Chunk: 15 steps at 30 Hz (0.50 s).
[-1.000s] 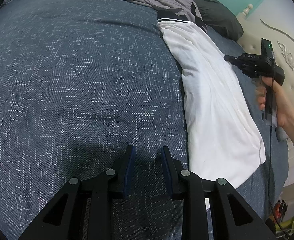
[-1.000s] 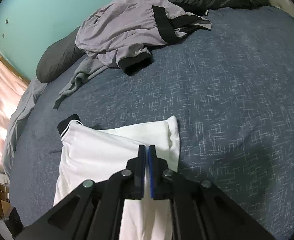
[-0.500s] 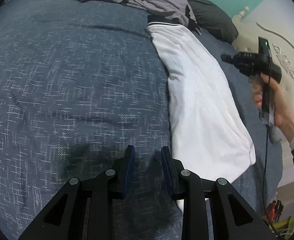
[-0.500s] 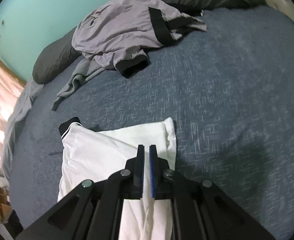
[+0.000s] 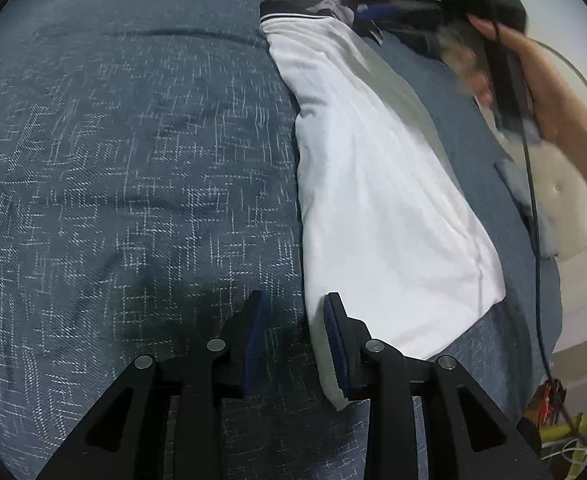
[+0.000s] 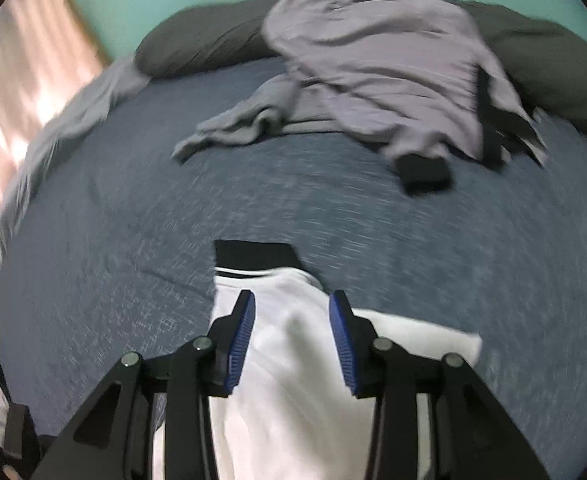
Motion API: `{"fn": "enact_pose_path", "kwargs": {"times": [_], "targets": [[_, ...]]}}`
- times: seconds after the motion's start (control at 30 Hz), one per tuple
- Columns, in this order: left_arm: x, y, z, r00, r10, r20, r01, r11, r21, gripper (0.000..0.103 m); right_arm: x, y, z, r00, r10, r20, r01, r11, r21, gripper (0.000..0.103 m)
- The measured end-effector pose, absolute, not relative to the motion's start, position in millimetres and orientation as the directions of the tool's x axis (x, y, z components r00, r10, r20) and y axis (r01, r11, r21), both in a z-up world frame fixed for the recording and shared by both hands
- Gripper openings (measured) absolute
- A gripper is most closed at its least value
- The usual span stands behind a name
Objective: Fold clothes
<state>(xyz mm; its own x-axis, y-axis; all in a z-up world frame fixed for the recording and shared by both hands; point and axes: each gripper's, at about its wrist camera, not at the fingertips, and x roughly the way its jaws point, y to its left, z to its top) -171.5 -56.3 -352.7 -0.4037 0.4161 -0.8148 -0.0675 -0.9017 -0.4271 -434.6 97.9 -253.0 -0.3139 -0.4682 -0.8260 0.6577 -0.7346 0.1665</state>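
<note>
a folded white garment point(image 5: 377, 184) lies lengthwise on the blue bedspread point(image 5: 133, 160). above it, the right gripper point(image 6: 291, 312) spreads its jaws, gripping nothing; the left gripper point(image 5: 293, 316) hovers parted at its near corner.

Broad bare blue bedspread point(image 5: 133, 184) left of white garment point(image 5: 373, 184): I can sweep there freely. Far end blocked by grey clothes heap point(image 6: 389, 68) against dark pillows point(image 6: 201, 48). Right hand point(image 5: 549, 92) crowds right side.
</note>
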Motion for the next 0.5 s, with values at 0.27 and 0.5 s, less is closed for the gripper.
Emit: {"fn": "enact_pose_path", "kwargs": {"times": [0.27, 0.5], "targets": [[-171.9, -57.2, -359.5, -0.393, 0.431, -0.812, -0.069, -0.895, -0.441, 0.033, -428.0, 28.4, -258.8, -0.296, -0.390, -0.872, 0.769, -0.639, 0.025, 0.039], [-172.8, -56.5, -360.6, -0.390, 0.435, -0.812, -0.069, -0.893, -0.445, 0.033, -432.6, -8.7, -274.7, -0.310, -0.283, -0.908, 0.793, -0.603, -0.082, 0.039]]}}
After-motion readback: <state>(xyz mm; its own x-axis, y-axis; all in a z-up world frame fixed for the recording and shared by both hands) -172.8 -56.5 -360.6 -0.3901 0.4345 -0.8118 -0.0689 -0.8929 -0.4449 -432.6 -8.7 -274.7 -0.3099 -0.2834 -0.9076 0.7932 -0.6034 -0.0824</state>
